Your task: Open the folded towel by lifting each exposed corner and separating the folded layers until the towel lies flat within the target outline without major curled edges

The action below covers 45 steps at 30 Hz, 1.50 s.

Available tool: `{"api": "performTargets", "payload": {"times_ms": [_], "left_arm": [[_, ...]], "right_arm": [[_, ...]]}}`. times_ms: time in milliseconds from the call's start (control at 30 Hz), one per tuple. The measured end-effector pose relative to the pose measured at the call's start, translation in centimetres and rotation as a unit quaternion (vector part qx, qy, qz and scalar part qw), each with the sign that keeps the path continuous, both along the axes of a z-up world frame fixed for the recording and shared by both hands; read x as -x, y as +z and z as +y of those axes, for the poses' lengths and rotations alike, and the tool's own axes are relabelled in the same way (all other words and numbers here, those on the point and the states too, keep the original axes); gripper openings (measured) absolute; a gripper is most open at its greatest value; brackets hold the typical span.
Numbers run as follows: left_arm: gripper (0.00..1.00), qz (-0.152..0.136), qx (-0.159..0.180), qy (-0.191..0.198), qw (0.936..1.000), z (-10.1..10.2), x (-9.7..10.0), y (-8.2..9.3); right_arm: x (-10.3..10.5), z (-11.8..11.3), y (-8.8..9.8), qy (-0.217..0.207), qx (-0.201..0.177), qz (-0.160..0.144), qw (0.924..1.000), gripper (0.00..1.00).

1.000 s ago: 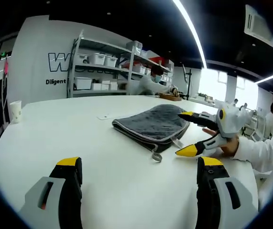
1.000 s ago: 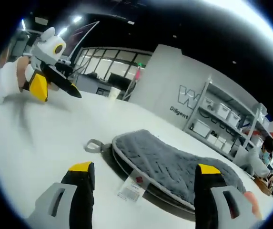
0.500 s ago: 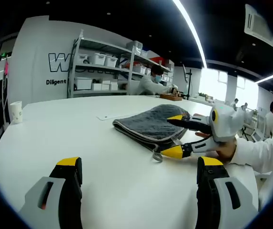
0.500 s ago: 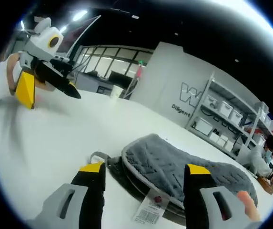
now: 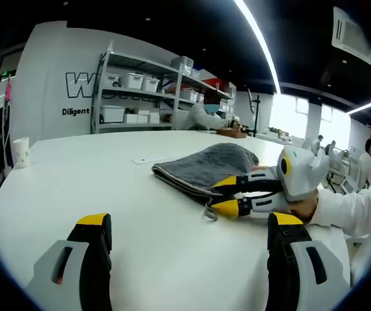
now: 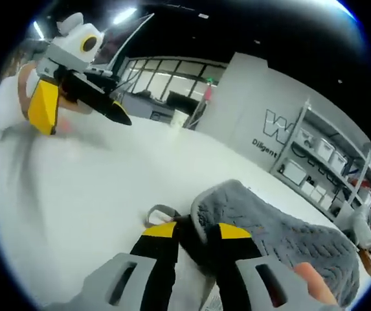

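Pinching the near corner of the towel (image 6: 263,223), the right gripper (image 6: 190,228) is pressing its yellow-tipped jaws nearly together on the grey fabric, just beside the hanging loop (image 6: 161,212). In the left gripper view the same right gripper (image 5: 225,194) is reaching in from the right, a hand (image 5: 303,208) wrapped behind it, its jaws closing on the towel's (image 5: 204,167) front edge. The left gripper (image 5: 188,223) is hovering above the bare table (image 5: 75,175), jaws spread wide, gripping nothing. The towel is lying folded on the white tabletop. A paper cup (image 5: 21,151) is standing well apart at the far left edge.
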<state>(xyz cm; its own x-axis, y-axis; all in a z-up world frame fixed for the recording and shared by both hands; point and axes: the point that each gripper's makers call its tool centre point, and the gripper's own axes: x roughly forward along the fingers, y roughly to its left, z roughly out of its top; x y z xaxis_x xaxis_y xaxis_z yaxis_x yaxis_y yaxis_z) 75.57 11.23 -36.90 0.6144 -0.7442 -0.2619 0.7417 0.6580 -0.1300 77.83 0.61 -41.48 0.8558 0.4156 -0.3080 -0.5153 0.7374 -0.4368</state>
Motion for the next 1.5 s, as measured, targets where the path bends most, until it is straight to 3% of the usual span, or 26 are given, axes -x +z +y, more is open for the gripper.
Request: {"api": "performTargets", "payload": {"times_ms": [167,533,767,1067,1500], "left_arm": [[1.0,-0.002,-0.002,0.0,1.0,0.0,0.0,0.0],[1.0,0.003,0.002,0.005,1.0,0.5,-0.5,-0.1],[1.0,0.005,0.006,0.005,1.0,0.5,-0.4,-0.1],[1.0,0.006,0.007,0.005,0.9999,0.4,0.0,-0.2],[1.0,0.007,0.002,0.006,1.0,0.3,0.1,-0.5]], "right_arm": [[0.4,-0.4,-0.1,0.004,0.003,0.004,1.0,0.06],[2.0,-1.2,-0.2,0.042,-0.022,0.027,0.9985,0.02],[3.7,-2.2,0.0,0.115,-0.064,0.068,0.989,0.02],[6.0,-4.2,0.1,0.153,-0.077,0.085,0.9816,0.02],[9.1,-9.4,0.2,0.207,-0.101,0.093,0.9686,0.01]]}}
